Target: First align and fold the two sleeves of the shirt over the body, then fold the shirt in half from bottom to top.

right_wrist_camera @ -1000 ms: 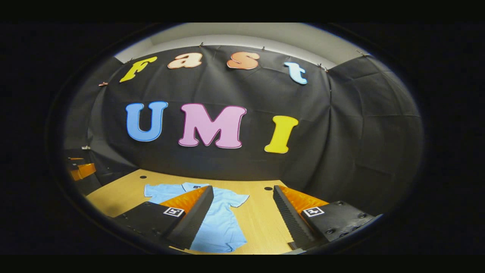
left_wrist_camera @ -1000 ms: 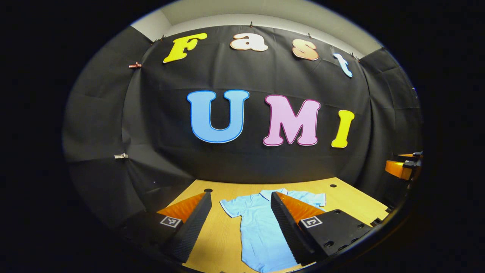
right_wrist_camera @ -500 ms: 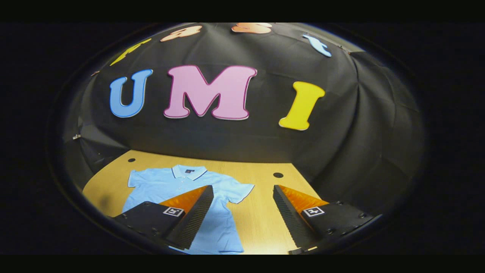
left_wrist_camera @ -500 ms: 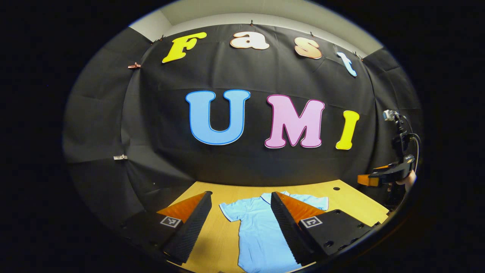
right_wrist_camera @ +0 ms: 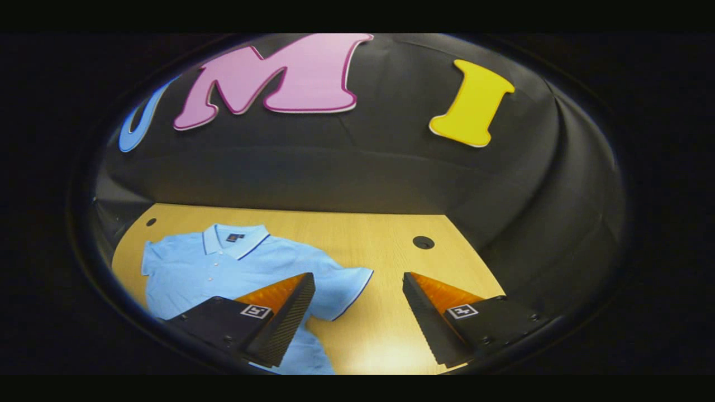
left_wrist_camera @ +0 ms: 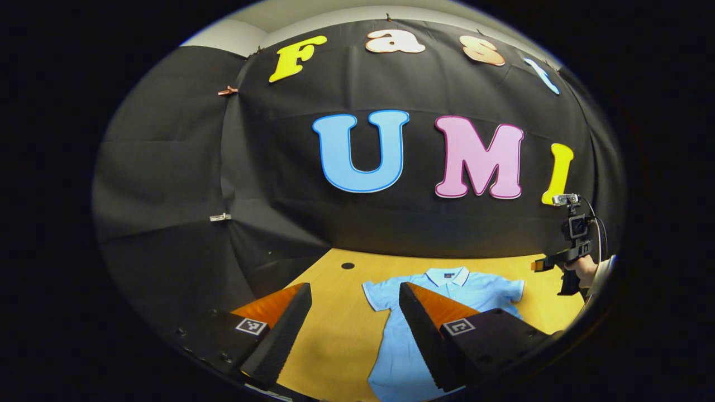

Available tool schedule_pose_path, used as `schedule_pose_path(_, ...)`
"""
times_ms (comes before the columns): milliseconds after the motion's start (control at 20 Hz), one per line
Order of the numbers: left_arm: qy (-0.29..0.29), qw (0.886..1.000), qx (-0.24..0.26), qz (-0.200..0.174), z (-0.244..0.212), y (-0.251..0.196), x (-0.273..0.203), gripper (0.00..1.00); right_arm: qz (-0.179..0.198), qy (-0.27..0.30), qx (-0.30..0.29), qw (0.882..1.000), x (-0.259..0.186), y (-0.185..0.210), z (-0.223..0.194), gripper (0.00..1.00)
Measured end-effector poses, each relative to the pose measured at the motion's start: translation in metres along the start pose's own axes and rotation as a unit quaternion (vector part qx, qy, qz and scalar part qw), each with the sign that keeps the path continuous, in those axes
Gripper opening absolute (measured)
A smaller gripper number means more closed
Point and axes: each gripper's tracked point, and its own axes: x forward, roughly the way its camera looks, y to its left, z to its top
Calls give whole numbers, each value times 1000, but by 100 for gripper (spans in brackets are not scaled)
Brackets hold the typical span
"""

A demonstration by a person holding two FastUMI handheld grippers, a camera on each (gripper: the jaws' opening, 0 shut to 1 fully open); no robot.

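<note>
Since a second ago both of my cameras have tipped down and closed in: the right gripper view now has the shirt much larger and nearer, and in the left gripper view the shirt has slid toward the right while the other gripper has come into sight at the far right edge.

The wooden table (left_wrist_camera: 335, 335) (right_wrist_camera: 363, 234) fills the lower part of both views, backed by the black booth wall (left_wrist_camera: 167, 167). On it the light blue shirt (left_wrist_camera: 469, 290) (right_wrist_camera: 223, 268) lies flat and face up, collar toward the wall, both short sleeves spread out to the sides and unfolded. I see two round holes in the tabletop, one (left_wrist_camera: 347, 266) to the left of the shirt and one (right_wrist_camera: 423, 242) to its right.

My left gripper (left_wrist_camera: 352, 329) hangs above the table with its fingers spread wide and nothing between them; its right finger overlaps the shirt's body in the picture. My right gripper (right_wrist_camera: 357, 312) is likewise released, fingers apart and empty, its left finger over the shirt near the right sleeve (right_wrist_camera: 346, 285), its right finger over bare wood. From the left gripper view I see the right gripper (left_wrist_camera: 558, 259) farther off, held in a hand (left_wrist_camera: 581, 271) above the table's right end.
</note>
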Motion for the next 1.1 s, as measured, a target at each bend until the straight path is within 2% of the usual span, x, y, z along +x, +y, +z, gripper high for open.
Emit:
schedule_pose_path(250,35,999,17,9,-22,-20,-4,99,1,38,-15,999,80,-3,-20,96)
schedule_pose_path(400,42,999,15,10,-23,-35,-4,97,6,76,-9,997,105,-1,-47,99)
schedule_pose_path(600,52,998,-20,6,-22,-49,-3,97,3,97,-33,995,116,-4,-68,98)
schedule_pose_path(650,49,998,-31,2,-18,-52,-4,97,12,111,-30,993,116,-1,-77,98)
schedule_pose_path(850,38,998,-42,2,-9,-56,0,98,39,126,49,990,119,9,-81,96)
schedule_pose_path(900,39,998,-42,2,-11,-55,1,98,41,124,43,991,124,8,-81,90)
schedule_pose_path(950,42,998,-42,3,-15,-55,2,98,49,117,35,991,120,8,-79,93)
schedule_pose_path(1000,44,998,-42,3,-16,-54,3,98,57,115,28,991,121,13,-78,87)
schedule_pose_path(1050,47,998,-41,4,-21,-54,4,98,64,109,23,992,122,20,-79,80)
schedule_pose_path(1100,51,998,-42,3,-25,-54,5,98,68,109,19,992,121,25,-78,64)
